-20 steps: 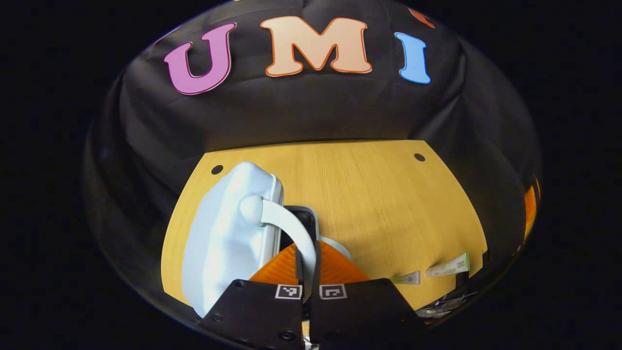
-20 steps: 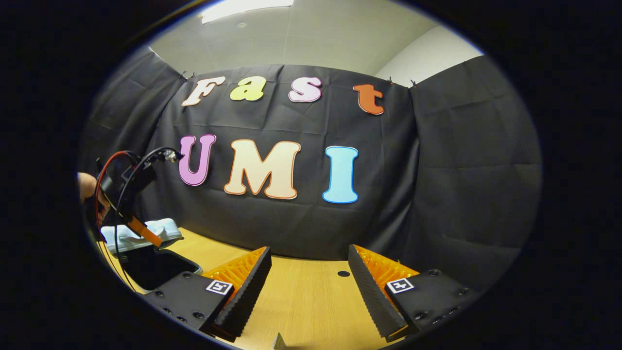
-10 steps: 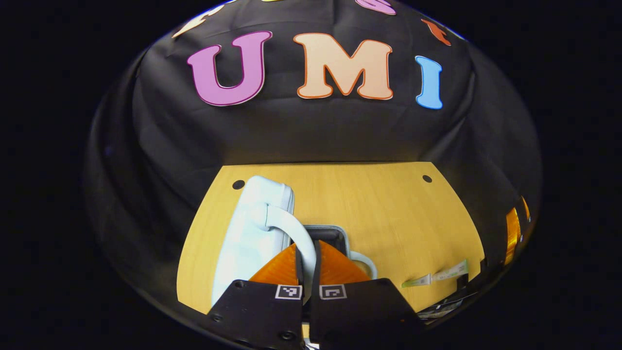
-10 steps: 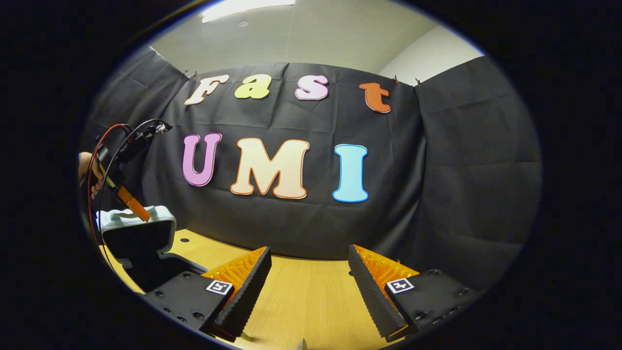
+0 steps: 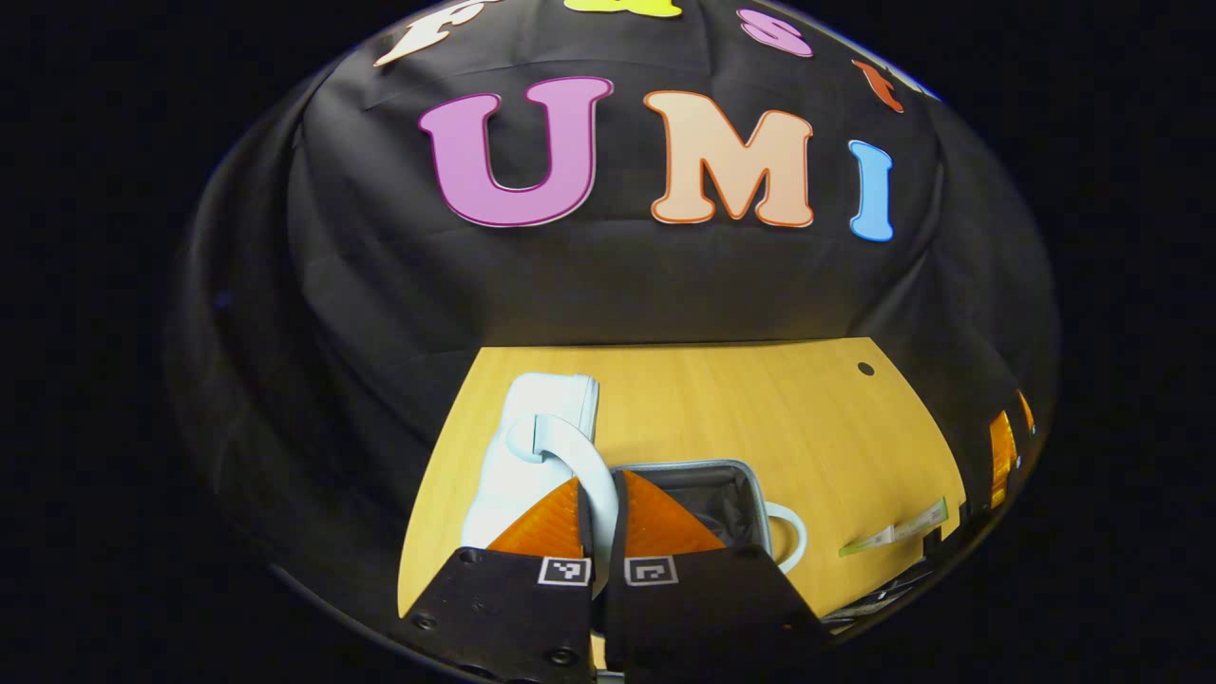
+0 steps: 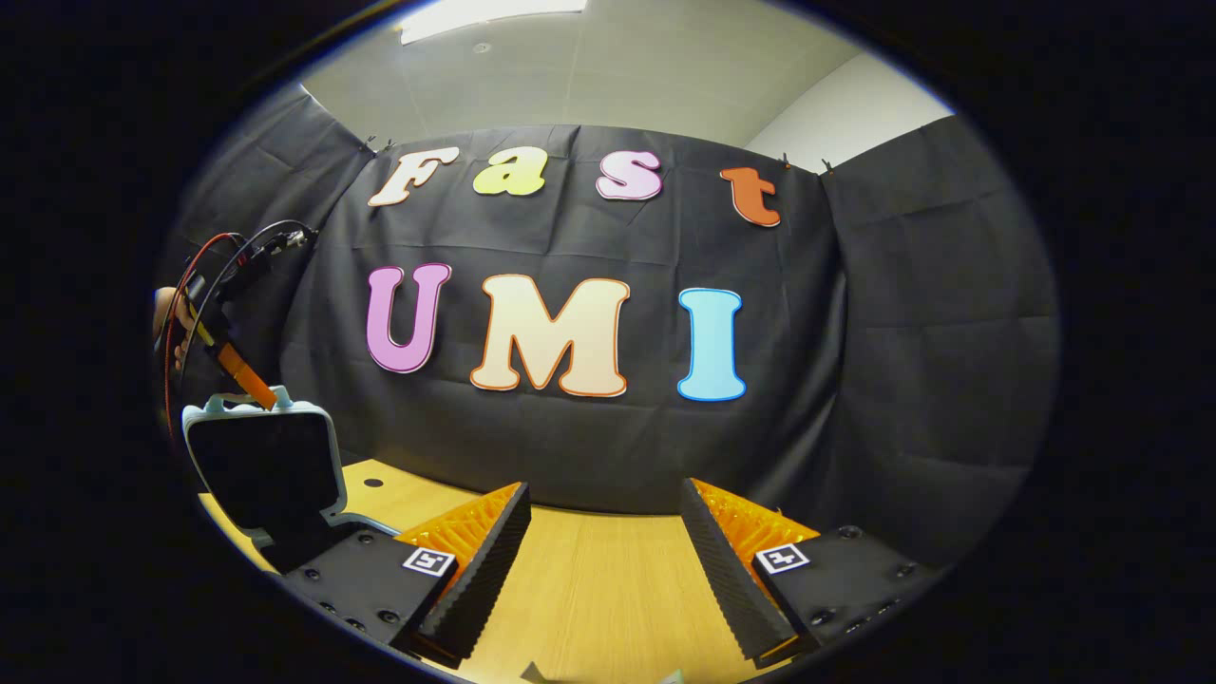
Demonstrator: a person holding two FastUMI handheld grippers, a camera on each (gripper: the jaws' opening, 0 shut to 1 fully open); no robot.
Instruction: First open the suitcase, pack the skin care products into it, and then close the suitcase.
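Opening step: the left gripper (image 5: pixel 600 518) is clamped on the handle (image 5: pixel 579 456) of the suitcase lid (image 6: pixel 261 465), upright at nine o'clock. The right gripper (image 6: pixel 598 560) gapes, empty. Skin care tubes (image 5: pixel 893 532) lie at four o'clock; next, release the lid.

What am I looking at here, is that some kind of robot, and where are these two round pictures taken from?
There is no robot arm here. A person holds a two-finger gripper in each hand, and a fisheye camera rides on each one, looking forward along its fingers.

The left gripper view looks down on a wooden table. The left gripper is shut on the white handle of a small light blue suitcase, whose lid it holds up. The open dark inside of the lower half shows beside it. Farther right on the table lies a skin care tube.

The right gripper view looks across the booth. The right gripper is open and holds nothing. At the far left of that view you see the suitcase lid standing nearly upright, with the left gripper and the person's hand above it.
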